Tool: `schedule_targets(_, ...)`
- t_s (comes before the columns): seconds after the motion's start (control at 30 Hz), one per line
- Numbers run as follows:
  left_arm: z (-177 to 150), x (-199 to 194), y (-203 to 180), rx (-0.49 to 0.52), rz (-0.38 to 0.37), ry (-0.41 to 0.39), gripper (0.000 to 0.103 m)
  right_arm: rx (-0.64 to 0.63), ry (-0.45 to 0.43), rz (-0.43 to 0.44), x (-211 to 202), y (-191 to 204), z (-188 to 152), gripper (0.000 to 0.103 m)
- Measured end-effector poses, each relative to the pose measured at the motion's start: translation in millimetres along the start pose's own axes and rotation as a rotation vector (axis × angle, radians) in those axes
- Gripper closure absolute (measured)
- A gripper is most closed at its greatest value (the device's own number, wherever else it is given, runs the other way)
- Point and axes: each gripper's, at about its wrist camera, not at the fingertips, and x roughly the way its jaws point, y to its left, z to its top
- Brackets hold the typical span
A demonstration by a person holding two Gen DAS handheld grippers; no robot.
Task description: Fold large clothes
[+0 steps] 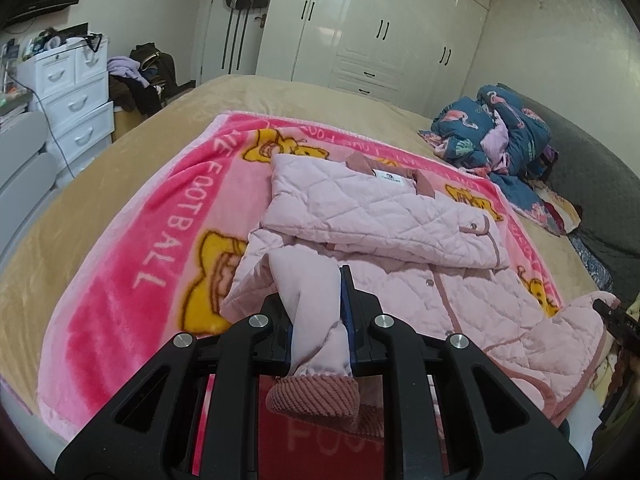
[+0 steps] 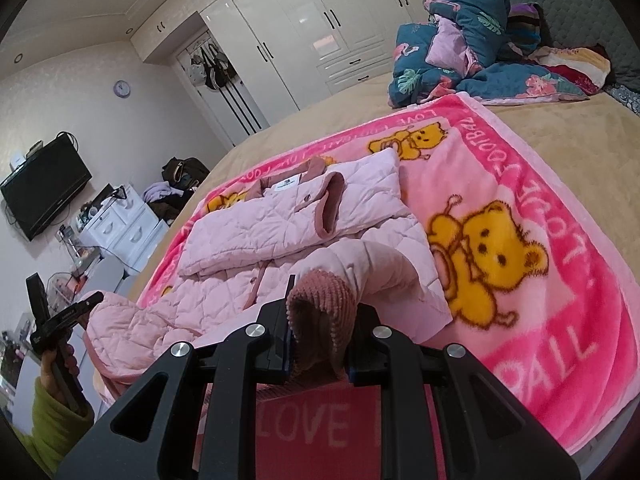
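Pink quilted jacket [image 1: 384, 216] lies centre frame on the pink blanket [image 1: 132, 264] covering the bed [image 1: 80, 184]; left tool [image 1: 320, 320] pinches its hem; right tool [image 2: 320, 320] pinches its ribbed cuff [image 2: 324, 300].

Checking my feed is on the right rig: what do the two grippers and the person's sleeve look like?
Both the left gripper and the right gripper are matte black frames with triangular cut-outs, silver round bolts and blue finger pads. The sleeve is yellow-green fleece.

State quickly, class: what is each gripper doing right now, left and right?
Left gripper: shut on the pink quilted jacket, near its hem.
Right gripper: shut on the jacket's ribbed cuff.
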Motion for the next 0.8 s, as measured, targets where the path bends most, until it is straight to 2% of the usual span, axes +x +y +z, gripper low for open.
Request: schedule_targets(0.8, 54, 29, -5, -0.006, 0.005, -0.077, 0.092, -0.057, -0.042, -0.013, 23, 13, 56, 0.086)
